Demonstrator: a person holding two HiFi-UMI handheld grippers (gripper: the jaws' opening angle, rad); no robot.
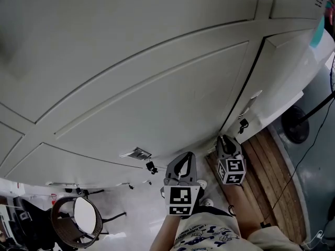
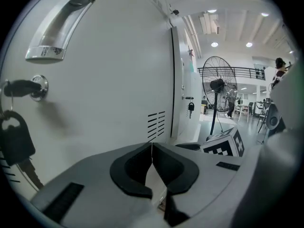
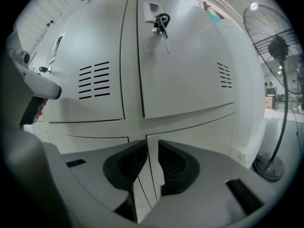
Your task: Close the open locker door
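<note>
White locker doors (image 1: 146,82) fill the head view. My left gripper (image 1: 186,157) points at a door with a metal handle (image 2: 59,30) and a key in its lock (image 2: 28,87); a black tag (image 2: 14,139) hangs from the key. Its jaws are shut with nothing between them (image 2: 151,144). My right gripper (image 1: 224,140) faces the seam between two doors (image 3: 140,56). It stands just open by a narrow gap (image 3: 152,146), holding nothing. The right-hand door (image 3: 190,65) carries a key (image 3: 162,23). Both doors look flush here.
A pedestal fan (image 3: 280,51) stands right of the lockers on its round base (image 1: 296,124). Wooden boards (image 1: 267,177) lie on the floor under my right arm. A round wicker chair (image 1: 78,218) sits at the lower left. Vent slots (image 3: 94,80) mark the doors.
</note>
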